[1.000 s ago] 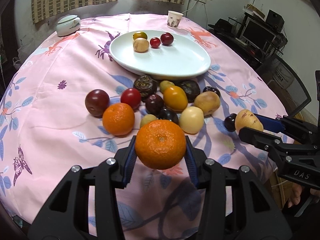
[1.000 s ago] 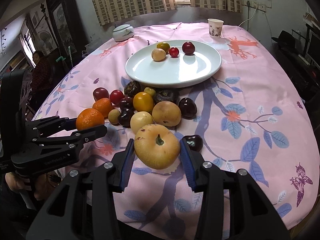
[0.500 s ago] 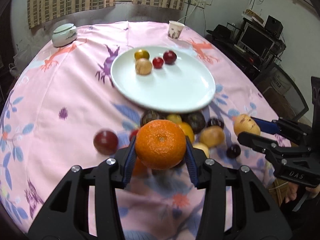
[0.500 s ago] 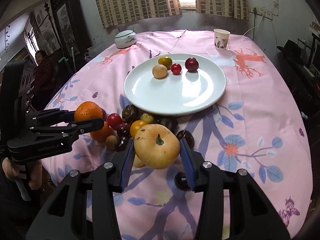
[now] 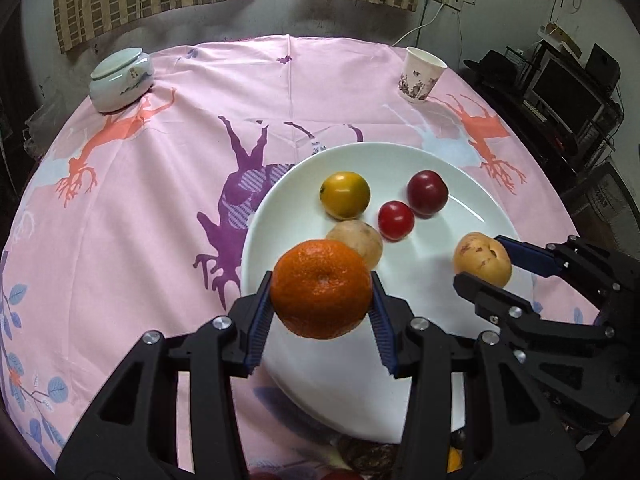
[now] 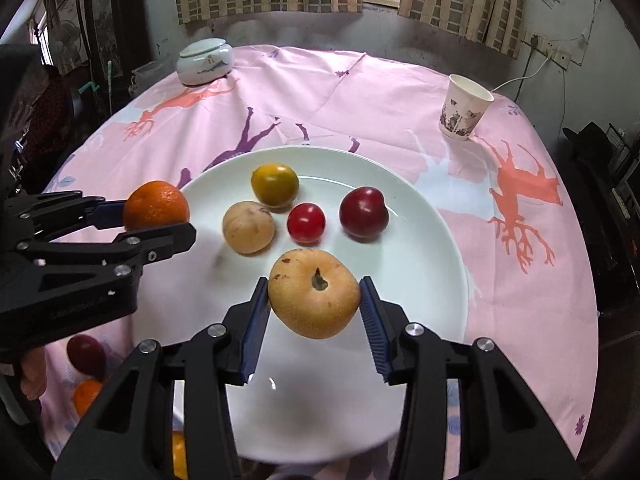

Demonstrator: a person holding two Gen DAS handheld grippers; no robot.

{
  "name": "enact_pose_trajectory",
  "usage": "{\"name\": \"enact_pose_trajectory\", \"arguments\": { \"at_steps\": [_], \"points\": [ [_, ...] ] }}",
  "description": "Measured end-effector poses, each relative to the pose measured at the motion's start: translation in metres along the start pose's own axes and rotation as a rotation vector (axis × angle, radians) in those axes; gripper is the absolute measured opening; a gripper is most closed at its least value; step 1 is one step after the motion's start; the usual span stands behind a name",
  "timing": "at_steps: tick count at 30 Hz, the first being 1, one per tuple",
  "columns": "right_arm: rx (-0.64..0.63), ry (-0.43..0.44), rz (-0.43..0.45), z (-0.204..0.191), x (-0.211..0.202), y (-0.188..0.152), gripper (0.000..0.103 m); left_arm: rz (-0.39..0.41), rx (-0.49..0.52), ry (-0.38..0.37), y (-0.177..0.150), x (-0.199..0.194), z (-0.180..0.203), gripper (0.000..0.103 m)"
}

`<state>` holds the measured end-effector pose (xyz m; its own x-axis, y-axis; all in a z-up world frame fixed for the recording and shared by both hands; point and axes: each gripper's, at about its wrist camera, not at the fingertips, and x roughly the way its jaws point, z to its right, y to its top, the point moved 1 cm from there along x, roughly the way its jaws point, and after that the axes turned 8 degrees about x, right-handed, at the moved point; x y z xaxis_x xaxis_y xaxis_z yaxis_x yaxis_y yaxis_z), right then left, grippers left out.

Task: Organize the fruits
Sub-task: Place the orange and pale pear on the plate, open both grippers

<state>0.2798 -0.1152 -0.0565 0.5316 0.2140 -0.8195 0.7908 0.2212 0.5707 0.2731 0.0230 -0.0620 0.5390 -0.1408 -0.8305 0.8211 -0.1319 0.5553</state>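
Left wrist view: the left gripper (image 5: 322, 298) has its jaws clamped on an orange (image 5: 321, 288), held over the plate (image 5: 436, 364) at its 9 o'clock rim. Four fruits sit toward 12 o'clock on the plate: a yellow fruit (image 5: 345, 195), a plum (image 5: 427, 193), a red fruit (image 5: 396, 221) and a tan fruit (image 5: 357, 240). The plate's near half is bare. At 3 o'clock the right gripper (image 5: 486, 266) grips a pear (image 5: 482, 258).

Right wrist view: the right gripper (image 6: 315, 300) has its jaws clamped on the pear (image 6: 314, 293) above the plate's (image 6: 424, 280) middle. The orange (image 6: 156, 205) hangs at the 9 o'clock rim. A cup (image 6: 464, 107) and a jar (image 6: 205, 61) stand well apart from the plate, near the table's (image 6: 360, 96) far edge.
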Motion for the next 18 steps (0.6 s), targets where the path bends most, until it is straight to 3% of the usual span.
{"name": "enact_pose_trajectory", "arguments": {
  "at_steps": [9,10,11,12,18],
  "points": [
    [0.041,-0.005,-0.030,0.011,0.033,0.016,0.046,-0.025,-0.009,0.016,0.009,0.015,-0.005,0.046],
    [0.038,-0.005,-0.030,0.011,0.034,0.017,0.049,-0.030,-0.010,0.018,0.009,0.016,-0.005,0.046],
    [0.032,-0.018,-0.029,0.010,0.033,0.017,0.061,-0.032,-0.010,0.017,0.010,0.015,-0.005,0.046],
    [0.030,-0.036,-0.018,0.009,0.030,0.017,0.065,-0.026,-0.010,0.015,0.011,0.014,-0.005,0.047],
    [0.006,-0.061,0.026,0.010,-0.018,0.001,0.065,0.089,-0.003,0.005,0.006,-0.043,0.002,0.062]
  ]
}}
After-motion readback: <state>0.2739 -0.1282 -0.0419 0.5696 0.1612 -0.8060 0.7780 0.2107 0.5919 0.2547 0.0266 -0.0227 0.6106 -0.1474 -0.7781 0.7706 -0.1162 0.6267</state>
